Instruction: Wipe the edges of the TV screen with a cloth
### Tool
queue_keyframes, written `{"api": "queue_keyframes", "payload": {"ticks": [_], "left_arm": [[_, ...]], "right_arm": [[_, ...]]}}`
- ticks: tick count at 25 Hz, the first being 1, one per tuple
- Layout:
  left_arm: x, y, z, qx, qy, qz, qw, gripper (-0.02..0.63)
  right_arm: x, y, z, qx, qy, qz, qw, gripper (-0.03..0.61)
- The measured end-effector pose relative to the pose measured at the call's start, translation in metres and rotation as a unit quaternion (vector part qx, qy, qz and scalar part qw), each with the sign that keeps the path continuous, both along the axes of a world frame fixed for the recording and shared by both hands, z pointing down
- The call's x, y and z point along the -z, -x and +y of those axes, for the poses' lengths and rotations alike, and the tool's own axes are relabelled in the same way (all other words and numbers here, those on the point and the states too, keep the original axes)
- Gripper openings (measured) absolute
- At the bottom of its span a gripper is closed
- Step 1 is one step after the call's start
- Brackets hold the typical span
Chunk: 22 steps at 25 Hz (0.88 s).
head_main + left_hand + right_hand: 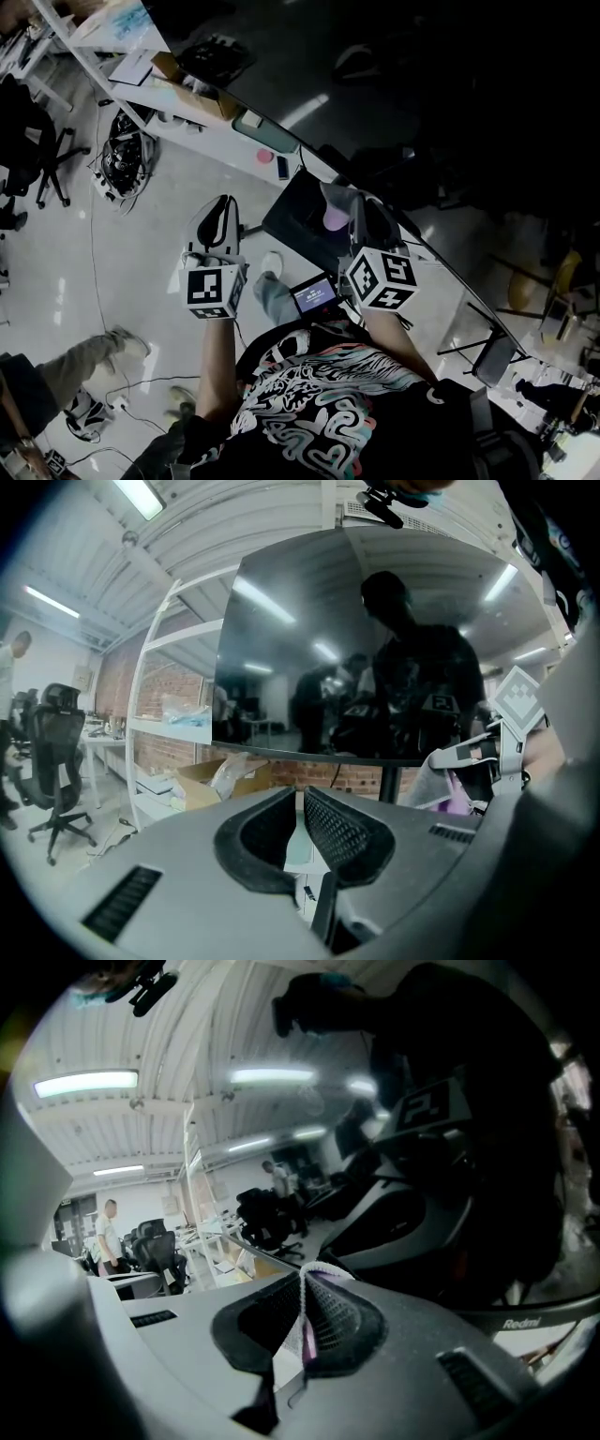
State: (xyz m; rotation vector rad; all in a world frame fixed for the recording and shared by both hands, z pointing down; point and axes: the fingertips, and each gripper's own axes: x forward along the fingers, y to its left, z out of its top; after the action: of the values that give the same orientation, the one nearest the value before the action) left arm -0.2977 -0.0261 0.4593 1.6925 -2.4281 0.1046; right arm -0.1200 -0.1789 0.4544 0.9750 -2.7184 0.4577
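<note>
The big dark TV screen (422, 112) fills the upper right of the head view, and its lower edge (441, 262) runs diagonally. My right gripper (352, 204) is shut on a purple and white cloth (331, 211) and is held at that edge. In the right gripper view the cloth (305, 1321) is pinched between the jaws, close to the glossy screen (450, 1147). My left gripper (219, 211) hangs to the left, away from the TV, with nothing in it. In the left gripper view the screen (375, 649) lies ahead, and the left gripper (300, 803) has its jaws together.
A white shelf rack (187, 103) with boxes runs along the upper left. An office chair (33, 141) stands at the far left, and another person's legs (89, 361) are at the lower left. A small lit device (314, 295) sits at my waist. Cables lie on the floor.
</note>
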Motion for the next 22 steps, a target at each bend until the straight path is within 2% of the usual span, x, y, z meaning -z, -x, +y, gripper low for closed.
{"api": "queue_keyframes", "payload": {"ticks": [12,22], "left_arm": [[-0.005,0.047,0.0,0.017,0.008,0.01,0.9998,0.04],[0.006,0.078,-0.003,0.016,0.001,0.0,0.9999,0.04]], "right_arm": [[-0.004,0.046,-0.002,0.003,0.011,0.002,1.0,0.037],[-0.003,0.084,-0.002,0.005,0.031,-0.003,1.0,0.037]]}}
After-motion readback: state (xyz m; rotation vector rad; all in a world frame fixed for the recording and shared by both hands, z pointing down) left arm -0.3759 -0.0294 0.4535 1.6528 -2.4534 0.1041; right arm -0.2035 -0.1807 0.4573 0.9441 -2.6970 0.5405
